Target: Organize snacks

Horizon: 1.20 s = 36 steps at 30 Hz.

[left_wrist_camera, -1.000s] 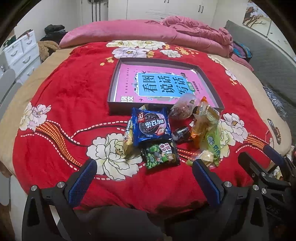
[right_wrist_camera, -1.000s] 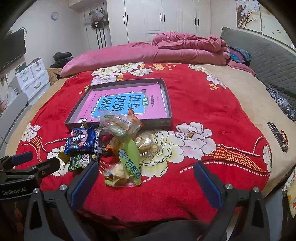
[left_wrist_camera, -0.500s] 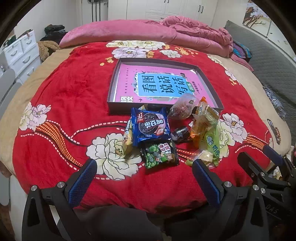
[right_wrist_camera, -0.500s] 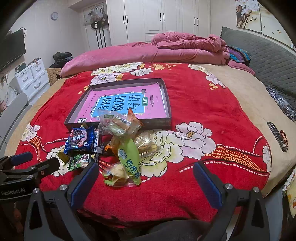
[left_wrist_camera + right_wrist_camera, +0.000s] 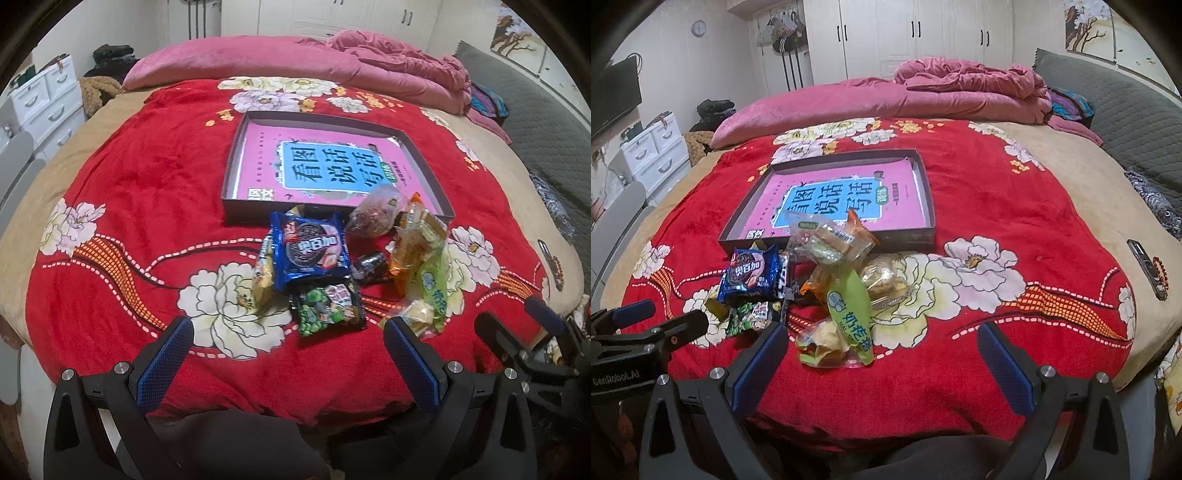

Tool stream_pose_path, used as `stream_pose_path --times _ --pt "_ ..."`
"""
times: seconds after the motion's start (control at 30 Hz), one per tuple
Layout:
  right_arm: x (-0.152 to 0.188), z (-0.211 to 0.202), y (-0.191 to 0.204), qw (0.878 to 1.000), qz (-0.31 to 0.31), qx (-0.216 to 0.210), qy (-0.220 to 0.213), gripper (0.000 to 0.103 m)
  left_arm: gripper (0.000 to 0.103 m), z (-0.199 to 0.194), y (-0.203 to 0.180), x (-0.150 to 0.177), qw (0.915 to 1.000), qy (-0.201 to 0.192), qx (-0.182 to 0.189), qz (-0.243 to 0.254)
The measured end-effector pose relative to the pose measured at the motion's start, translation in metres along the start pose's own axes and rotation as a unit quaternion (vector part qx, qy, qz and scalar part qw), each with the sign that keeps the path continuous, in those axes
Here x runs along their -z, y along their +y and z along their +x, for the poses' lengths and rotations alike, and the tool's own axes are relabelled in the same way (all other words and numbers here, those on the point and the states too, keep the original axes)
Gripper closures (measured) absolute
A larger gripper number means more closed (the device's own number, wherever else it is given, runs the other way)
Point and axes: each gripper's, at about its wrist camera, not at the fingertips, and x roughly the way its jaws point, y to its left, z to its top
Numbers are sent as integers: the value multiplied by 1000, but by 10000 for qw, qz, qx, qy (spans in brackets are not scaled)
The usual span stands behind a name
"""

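Note:
Several snack packs lie heaped on the red flowered blanket just in front of a shallow dark box lined with a pink book cover. A blue cookie pack rests above a green pea pack. To their right lie a clear bag of dark sweets, a clear-wrapped pastry and a long green pack. My left gripper is open, near the bed's front edge below the pea pack. My right gripper is open, empty, right of the heap.
Pink pillow and crumpled pink quilt lie at the bed's far end. A dark remote and a bead bracelet rest on the beige sheet at the right. White drawers stand to the left, a grey sofa to the right.

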Motion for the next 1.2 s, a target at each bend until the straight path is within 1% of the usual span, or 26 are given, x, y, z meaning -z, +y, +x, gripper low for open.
stream_pose_path --times 0.23,0.33,0.43,0.6,0.83,1.0,1.13,1.2 --pt "5 20 11 9984 -109 -258 498 0 1 10 23 -8 9997 73 -102 -229" --pt "7 32 15 9969 -108 -324 703 0 1 19 35 -14 9987 188 -20 -469" --pt "9 42 16 9954 -52 -350 892 0 1 28 34 -20 9983 242 38 -527" --pt "8 49 13 9949 74 -325 953 0 1 37 15 -26 9992 236 75 -307" --pt "9 52 13 9944 88 -300 1011 0 1 50 -6 -36 9998 188 -91 -34" --pt "9 62 18 9933 2 -275 1125 0 1 62 -6 -42 9995 281 -123 -105" --pt "8 76 21 9917 41 -288 1253 1 1 68 -1 -41 9990 357 -50 -258" --pt "7 84 23 9911 33 -253 1306 3 1 71 -1 -41 9988 383 -46 -284"
